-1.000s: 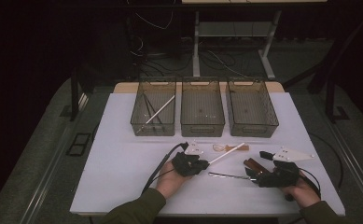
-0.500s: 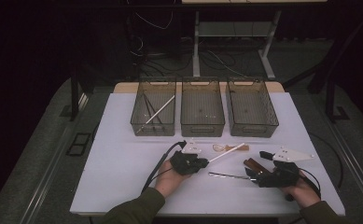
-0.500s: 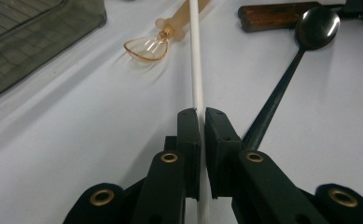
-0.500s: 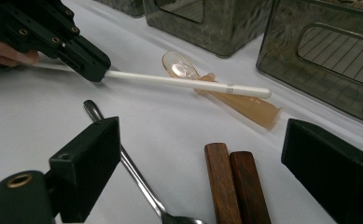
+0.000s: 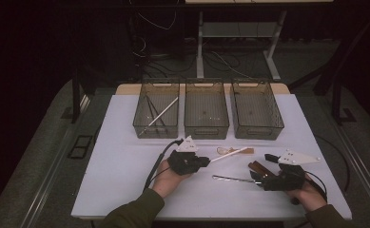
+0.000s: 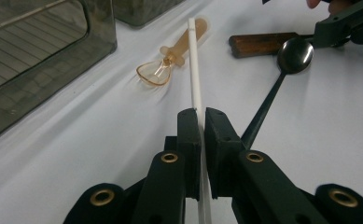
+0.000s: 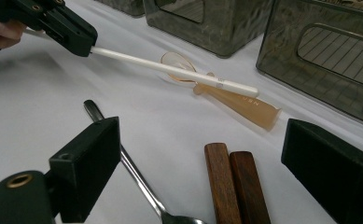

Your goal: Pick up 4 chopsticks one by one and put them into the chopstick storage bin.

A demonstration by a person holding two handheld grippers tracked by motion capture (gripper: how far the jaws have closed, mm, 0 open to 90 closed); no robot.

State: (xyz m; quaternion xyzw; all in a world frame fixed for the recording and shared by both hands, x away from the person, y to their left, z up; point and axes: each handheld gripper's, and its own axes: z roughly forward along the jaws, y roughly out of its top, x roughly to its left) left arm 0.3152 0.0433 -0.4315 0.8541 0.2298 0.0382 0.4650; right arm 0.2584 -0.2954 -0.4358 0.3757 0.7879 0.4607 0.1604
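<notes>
My left gripper is closed tight on one end of a white chopstick. The chopstick sticks out over the white counter and crosses above a see-through orange spoon. A metal spoon lies near the front. Two brown wooden sticks lie side by side next to it. My right gripper is wide open around the metal spoon and the sticks.

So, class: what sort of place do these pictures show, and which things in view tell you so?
Probably a lab or workshop set up for recording sorting work, not a kitchen. A white table holds three identical bins, cables trail over the dark floor behind, and the left gripper is clamped on a white stick.
</notes>
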